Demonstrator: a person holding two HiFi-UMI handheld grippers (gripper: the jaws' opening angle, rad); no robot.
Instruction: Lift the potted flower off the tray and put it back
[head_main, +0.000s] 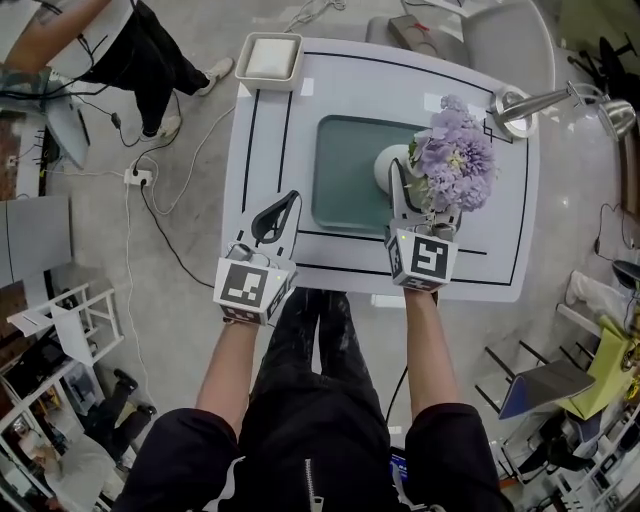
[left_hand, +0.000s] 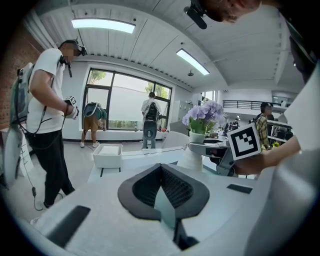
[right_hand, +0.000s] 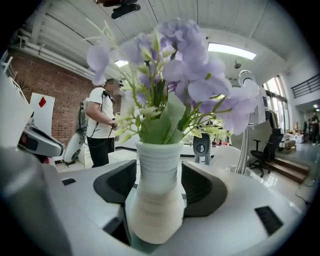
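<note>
The potted flower is a white ribbed vase (head_main: 384, 166) with lilac blooms (head_main: 456, 160). It stands on the right edge of the teal tray (head_main: 345, 175). My right gripper (head_main: 412, 195) reaches in from the near side, and the vase (right_hand: 156, 200) stands upright between its black pads (right_hand: 202, 187). The pads sit close on both sides without visibly pressing, and teal tray shows under the vase's base. Over the white table (head_main: 268, 150), left of the tray, my left gripper (head_main: 275, 218) is shut on nothing (left_hand: 161, 167). In the left gripper view the flower (left_hand: 202, 116) is at the right.
A white rectangular dish (head_main: 270, 57) sits at the table's far left corner. A silver desk lamp (head_main: 520, 108) stands at the far right. A person (head_main: 130, 50) stands beyond the table's left side, with cables and a power strip (head_main: 138, 177) on the floor.
</note>
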